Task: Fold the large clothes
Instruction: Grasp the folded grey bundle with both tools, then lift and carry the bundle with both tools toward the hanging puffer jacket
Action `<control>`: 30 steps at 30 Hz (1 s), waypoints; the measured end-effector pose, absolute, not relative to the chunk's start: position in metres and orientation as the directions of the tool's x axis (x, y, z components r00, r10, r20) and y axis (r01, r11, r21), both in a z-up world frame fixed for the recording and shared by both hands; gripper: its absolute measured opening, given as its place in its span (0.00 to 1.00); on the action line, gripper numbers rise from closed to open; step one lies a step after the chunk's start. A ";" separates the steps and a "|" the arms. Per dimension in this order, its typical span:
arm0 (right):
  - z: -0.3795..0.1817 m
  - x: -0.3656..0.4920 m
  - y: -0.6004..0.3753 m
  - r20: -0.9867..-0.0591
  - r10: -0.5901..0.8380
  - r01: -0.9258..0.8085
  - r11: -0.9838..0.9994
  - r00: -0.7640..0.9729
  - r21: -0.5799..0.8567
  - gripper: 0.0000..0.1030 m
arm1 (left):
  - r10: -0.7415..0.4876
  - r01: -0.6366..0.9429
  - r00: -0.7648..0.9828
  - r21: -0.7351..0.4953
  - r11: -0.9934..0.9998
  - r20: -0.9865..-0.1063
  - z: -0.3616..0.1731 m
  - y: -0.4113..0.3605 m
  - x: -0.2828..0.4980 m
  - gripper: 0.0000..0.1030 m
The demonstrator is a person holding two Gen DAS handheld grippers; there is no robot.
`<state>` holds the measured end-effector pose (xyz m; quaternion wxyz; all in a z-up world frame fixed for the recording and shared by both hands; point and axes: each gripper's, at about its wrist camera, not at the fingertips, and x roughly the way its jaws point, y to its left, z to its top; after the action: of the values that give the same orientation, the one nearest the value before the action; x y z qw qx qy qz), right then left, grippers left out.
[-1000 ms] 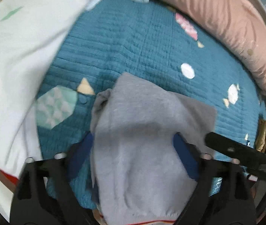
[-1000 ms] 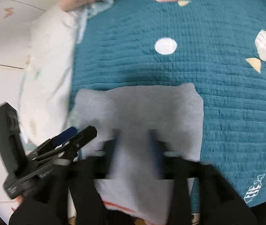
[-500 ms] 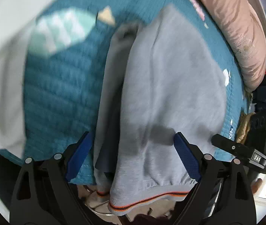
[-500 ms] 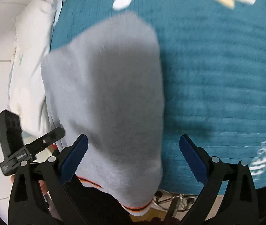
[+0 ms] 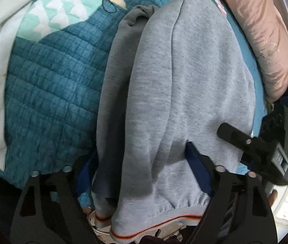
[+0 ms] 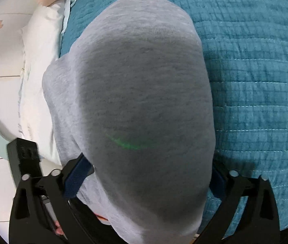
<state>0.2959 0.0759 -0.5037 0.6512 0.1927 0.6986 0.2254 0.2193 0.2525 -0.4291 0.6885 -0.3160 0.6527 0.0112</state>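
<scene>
Your right gripper [image 6: 144,174] points down over the folded grey sweatshirt [image 6: 135,101], which lies on the teal quilted bedspread [image 6: 255,81]. Its blue-padded fingers [image 6: 76,174] straddle the garment's near end, jaws having just been narrowing, pads beside the cloth. A white pillow [image 6: 40,61] lies left. Your left gripper [image 6: 25,158] shows at lower left.

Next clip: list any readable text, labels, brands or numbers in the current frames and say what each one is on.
No text can be read with confidence.
Label on the right gripper, seen in the left wrist view: white characters, too blurred and skewed to read.
White embroidered mark at the quilt's lower right edge in the right wrist view: cut off, unreadable.
Grey sweatshirt: only an orange stripe on the hem, no lettering.
Left gripper: no markings visible.
</scene>
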 end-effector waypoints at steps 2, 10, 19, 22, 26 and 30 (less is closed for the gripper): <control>-0.498 0.289 0.082 -0.833 0.550 -0.025 0.833 -0.061 0.553 0.69 | -0.386 -0.423 0.154 -0.414 0.806 -0.909 -0.422 0.245 0.218 0.61; -0.463 0.274 0.085 -0.828 0.560 -0.096 0.823 -0.026 0.560 0.44 | -0.365 -0.430 0.161 -0.398 0.811 -0.917 -0.399 0.239 0.213 0.38; -0.441 0.264 0.073 -0.824 0.567 -0.107 0.819 0.007 0.563 0.38 | -0.413 -0.402 0.162 -0.442 0.802 -0.896 -0.384 0.229 0.203 0.30; -0.435 0.263 0.066 -0.823 0.567 -0.092 0.821 0.016 0.564 0.38 | -0.419 -0.387 0.158 -0.447 0.807 -0.894 -0.382 0.216 0.205 0.30; -0.429 0.260 0.052 -0.819 0.573 -0.066 0.819 0.039 0.570 0.38 | -0.432 -0.355 0.147 -0.455 0.817 -0.890 -0.376 0.199 0.211 0.30; -0.423 0.275 0.038 -0.814 0.577 -0.042 0.817 0.075 0.575 0.38 | -0.428 -0.305 0.141 -0.451 0.839 -0.893 -0.368 0.175 0.223 0.30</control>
<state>0.2755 0.0375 -0.4229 0.7030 0.2076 0.6437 0.2201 0.2231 0.1753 -0.3676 0.7014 -0.2805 0.6538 -0.0437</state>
